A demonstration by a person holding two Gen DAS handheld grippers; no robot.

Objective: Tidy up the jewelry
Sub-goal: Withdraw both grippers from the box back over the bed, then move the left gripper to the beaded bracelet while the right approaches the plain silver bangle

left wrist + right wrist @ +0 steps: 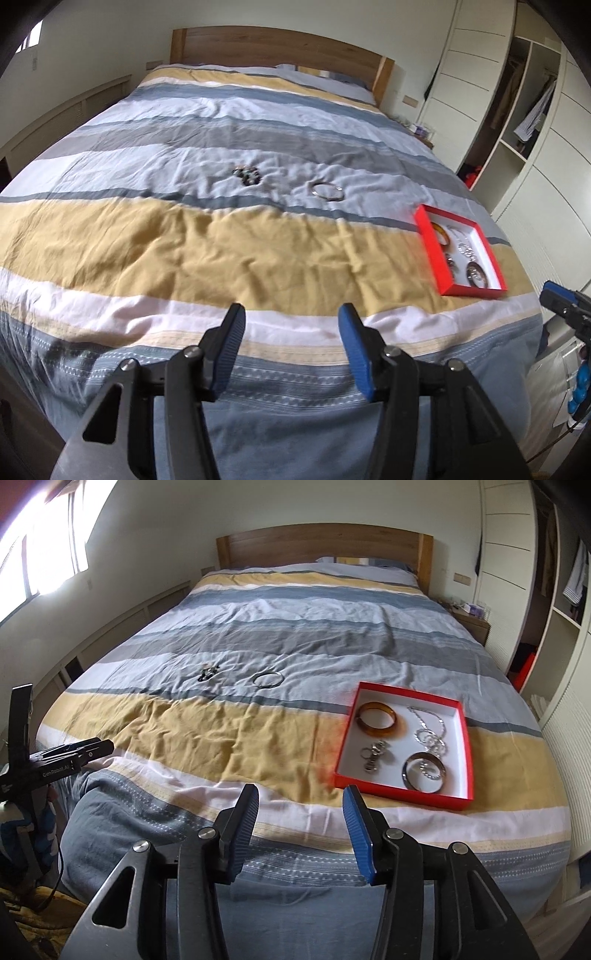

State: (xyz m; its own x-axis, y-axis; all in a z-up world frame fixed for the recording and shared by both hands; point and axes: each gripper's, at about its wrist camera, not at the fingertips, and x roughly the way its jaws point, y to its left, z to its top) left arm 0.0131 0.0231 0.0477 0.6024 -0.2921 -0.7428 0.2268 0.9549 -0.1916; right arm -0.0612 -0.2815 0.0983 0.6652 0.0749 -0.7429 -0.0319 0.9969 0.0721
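A bed with a striped duvet [280, 627] fills the room. Its wooden headboard [321, 546] stands at twelve o'clock, a bright window [48, 542] at ten, an open wardrobe [554, 590] at two.

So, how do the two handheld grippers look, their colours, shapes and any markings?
Both look alike. The left gripper has black angular arms with triangular cut-outs and silver pivot pins; one jaw has a ribbed bright blue pad, the other a ribbed darker one. The right gripper is the same. In the right wrist view, white lettering reading roughly "GenRobot.AI" shows on the left gripper's side, with a dark cable below.
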